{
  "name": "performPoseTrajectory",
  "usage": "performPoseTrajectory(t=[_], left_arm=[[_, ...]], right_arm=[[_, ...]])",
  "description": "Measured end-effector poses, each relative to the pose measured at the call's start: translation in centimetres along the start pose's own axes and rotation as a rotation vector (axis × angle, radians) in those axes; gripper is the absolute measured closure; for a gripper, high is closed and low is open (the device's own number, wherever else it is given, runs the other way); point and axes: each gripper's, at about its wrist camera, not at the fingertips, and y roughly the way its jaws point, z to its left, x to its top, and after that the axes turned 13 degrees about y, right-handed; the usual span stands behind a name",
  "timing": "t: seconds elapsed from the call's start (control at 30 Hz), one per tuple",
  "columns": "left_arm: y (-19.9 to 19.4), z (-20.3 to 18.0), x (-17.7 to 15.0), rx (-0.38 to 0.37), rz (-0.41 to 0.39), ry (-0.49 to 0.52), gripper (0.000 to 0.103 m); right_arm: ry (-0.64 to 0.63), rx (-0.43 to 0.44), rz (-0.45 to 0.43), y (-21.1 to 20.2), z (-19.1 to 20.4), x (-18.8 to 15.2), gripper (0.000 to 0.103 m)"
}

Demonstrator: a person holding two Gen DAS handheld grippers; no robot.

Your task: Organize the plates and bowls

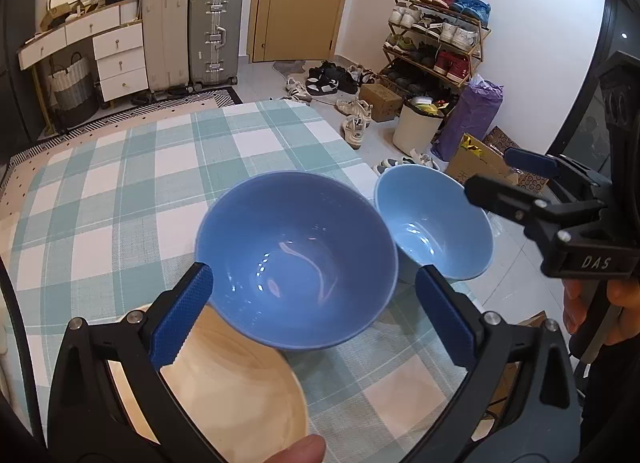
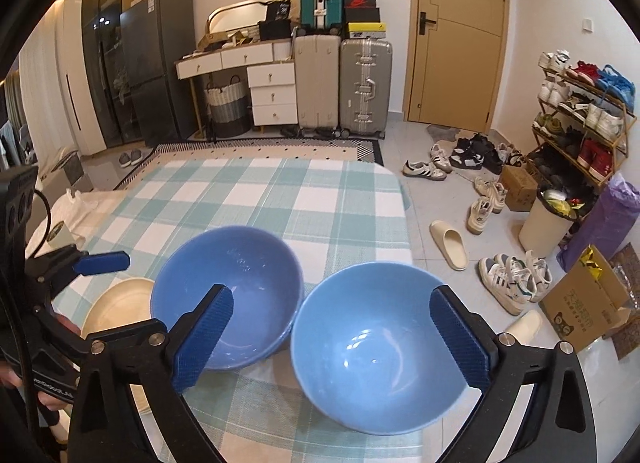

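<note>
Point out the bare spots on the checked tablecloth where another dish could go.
The tablecloth is bare beyond the darker blue bowl and lighter blue bowl, to its far edge. The near edge is crowded: both bowls, the cream plate, both open grippers.

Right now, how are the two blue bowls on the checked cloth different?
The darker blue bowl sits farther in on the table; the lighter blue bowl sits near the table's edge. The darker blue bowl overlaps the cream plate; the lighter blue bowl is clear of it. Both stand upright, empty and glossy.

Both wrist views angled down, close over the checked table (image 1: 120, 183), sharing two blue bowls (image 2: 228, 287)
</note>
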Motion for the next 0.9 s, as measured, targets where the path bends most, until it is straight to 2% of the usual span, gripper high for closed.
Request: performPoseTrajectory(t=[0.17,0.47,0.77,0.9], left_arm=[[0.3,-1.9,0.5,-0.050,0.020,-0.018,0.002],[1.5,-6.2,1.6,-0.090,0.051,0.022,0.003],[2.5,-8.7,2.2,-0.153,0.072,-0.017,0.003],[3.0,-9.5,2.3,-0.199,0.086,-0.051,0.014]], right_arm=[[0.029,-0.023,-0.017,-1.7,-2.2,0.4,0.001],[0.077,-0.040,-0.028,-3.3,-6.1,0.1,0.001],[0.127,-0.055,-0.024,-3.8,-9.3,-0.7,0.001],[0.150,-0.055,-0.021,-3.8,-10.6,-0.9,0.001]])
